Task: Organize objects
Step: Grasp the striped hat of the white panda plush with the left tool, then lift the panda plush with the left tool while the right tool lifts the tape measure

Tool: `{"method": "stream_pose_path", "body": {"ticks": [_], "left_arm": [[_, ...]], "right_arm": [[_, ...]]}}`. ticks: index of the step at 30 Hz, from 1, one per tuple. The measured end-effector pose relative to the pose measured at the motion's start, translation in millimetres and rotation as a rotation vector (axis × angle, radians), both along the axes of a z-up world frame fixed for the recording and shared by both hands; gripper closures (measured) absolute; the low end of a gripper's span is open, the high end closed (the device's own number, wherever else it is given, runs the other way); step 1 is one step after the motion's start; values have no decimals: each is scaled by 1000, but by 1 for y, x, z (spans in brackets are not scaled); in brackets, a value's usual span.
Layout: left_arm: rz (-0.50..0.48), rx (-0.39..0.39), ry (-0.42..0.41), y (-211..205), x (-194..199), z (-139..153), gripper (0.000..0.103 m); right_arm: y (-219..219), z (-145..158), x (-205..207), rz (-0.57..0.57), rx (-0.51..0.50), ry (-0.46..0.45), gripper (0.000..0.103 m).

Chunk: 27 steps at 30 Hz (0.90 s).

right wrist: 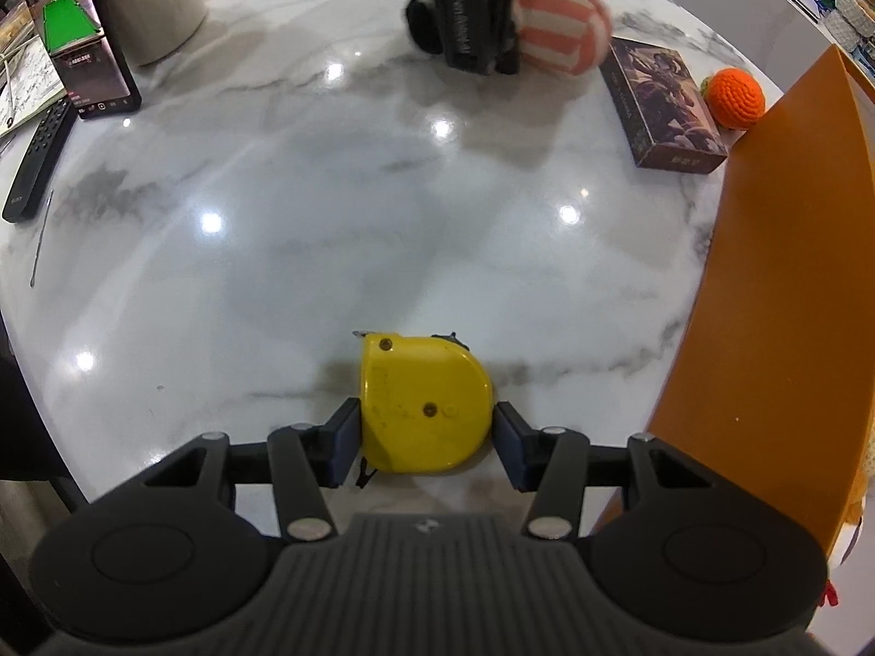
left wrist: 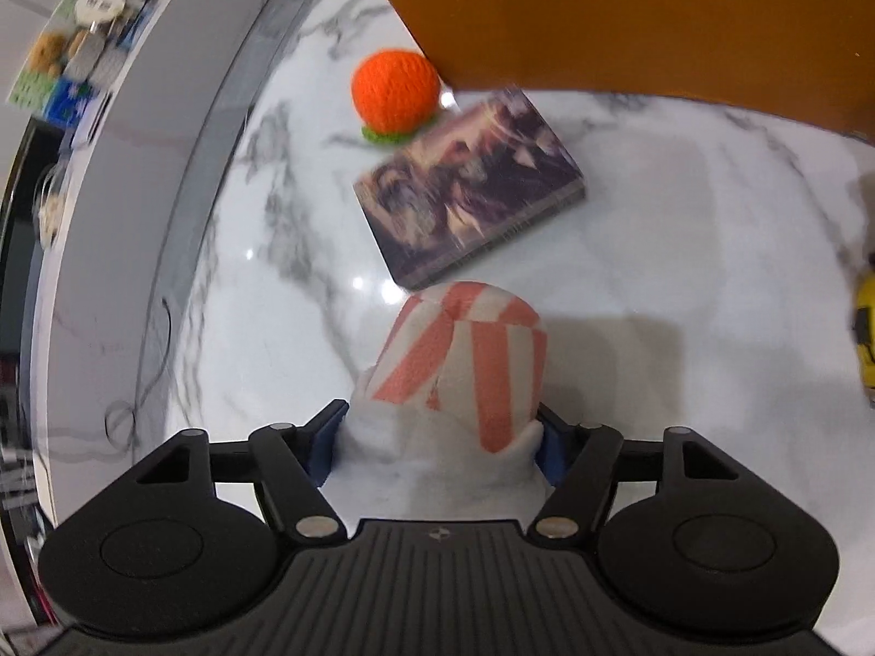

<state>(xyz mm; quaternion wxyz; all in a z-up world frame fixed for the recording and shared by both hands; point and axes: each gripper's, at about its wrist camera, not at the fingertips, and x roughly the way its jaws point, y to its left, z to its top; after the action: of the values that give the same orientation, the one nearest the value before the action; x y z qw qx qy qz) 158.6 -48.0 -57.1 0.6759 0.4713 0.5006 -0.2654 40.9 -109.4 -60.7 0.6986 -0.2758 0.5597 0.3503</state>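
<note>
My left gripper (left wrist: 440, 437) is shut on a rolled white sock with pink stripes (left wrist: 465, 361), held above the marble table (left wrist: 629, 273); the sock also shows in the right wrist view (right wrist: 563, 27). My right gripper (right wrist: 426, 434) is low on the table with a yellow tape measure (right wrist: 424, 404) between its blue pads; the left pad touches it, the right pad stands just off it. A picture-covered box (left wrist: 470, 194) and an orange crocheted ball (left wrist: 395, 90) lie beyond the sock, next to an orange bin wall (left wrist: 629, 16).
The orange bin wall (right wrist: 787, 284) rises right of the tape measure. A black remote (right wrist: 38, 161), a phone (right wrist: 82, 49) and a white container (right wrist: 153, 0) stand at the far left. The table's edge (left wrist: 180, 229) curves along the left.
</note>
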Motion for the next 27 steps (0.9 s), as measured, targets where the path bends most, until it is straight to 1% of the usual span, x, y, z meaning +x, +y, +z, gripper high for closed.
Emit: {"method": "stream_pose_path", "body": {"ticks": [2, 6, 7, 10, 12, 17, 20, 25, 27], "left_arm": [[42, -5, 1, 3, -13, 2, 24], [172, -22, -27, 12, -38, 5, 25], [202, -28, -25, 15, -44, 7, 25], [261, -53, -4, 21, -57, 14, 25], [292, -59, -17, 24, -63, 22, 25], [340, -65, -51, 32, -68, 43, 25], [357, -44, -73, 35, -70, 53, 25], [376, -39, -93, 36, -65, 64, 25], [371, -31, -98, 34, -60, 62, 25]], "right_arm": [[-2, 1, -1, -8, 0, -6, 51], [-3, 3, -2, -1, 3, -19, 51], [1, -1, 4, 4, 6, -19, 51], [1, 4, 1, 15, 23, -22, 51], [0, 10, 0, 17, 39, -27, 51], [-9, 23, 3, 14, 65, -39, 51], [-9, 30, 6, 13, 84, -45, 51], [-13, 43, 12, -4, 130, -67, 51], [-16, 49, 15, -16, 150, -76, 51]]}}
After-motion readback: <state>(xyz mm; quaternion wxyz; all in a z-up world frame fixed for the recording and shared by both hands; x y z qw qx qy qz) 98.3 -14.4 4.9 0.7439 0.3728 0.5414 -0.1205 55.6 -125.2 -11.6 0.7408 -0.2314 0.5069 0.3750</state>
